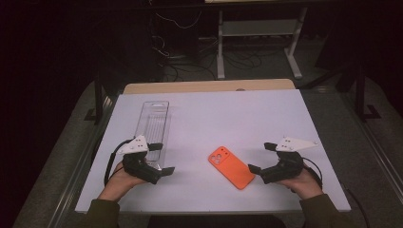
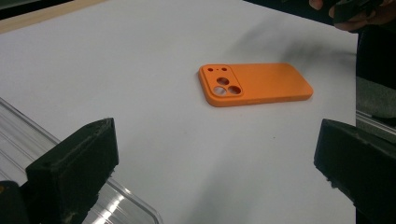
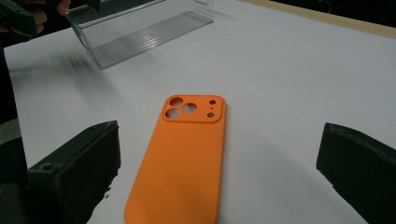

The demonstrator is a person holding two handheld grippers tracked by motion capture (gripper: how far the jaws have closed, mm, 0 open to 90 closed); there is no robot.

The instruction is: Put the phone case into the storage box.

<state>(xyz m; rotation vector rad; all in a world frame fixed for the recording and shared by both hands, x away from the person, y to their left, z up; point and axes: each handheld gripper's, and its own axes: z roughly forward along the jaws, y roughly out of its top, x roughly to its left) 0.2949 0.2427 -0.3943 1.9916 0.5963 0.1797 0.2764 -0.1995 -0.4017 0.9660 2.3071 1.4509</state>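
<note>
Orange phone case lies between two open grippers

Left gripper [image 1: 162, 158] and right gripper [image 1: 259, 157] rest on the white table [image 1: 247, 114], jaws spread wide, gripping nothing. The orange phone case [image 1: 231, 167] lies face-down between them. A clear plastic tray [image 1: 153, 124] sits empty by the left gripper.

Left gripper [image 1: 162, 158] and right gripper [image 1: 260, 157] face inward, fingers spread wide.

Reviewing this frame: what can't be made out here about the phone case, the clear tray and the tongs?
- Orange phone case: near end cut by the right gripper view's bottom edge; underside hidden against the table.
- Clear tray: near end covered by the left tongs in the high view; contents unclear through glare.
- Right tongs: pad surfaces too dark to read.
</note>
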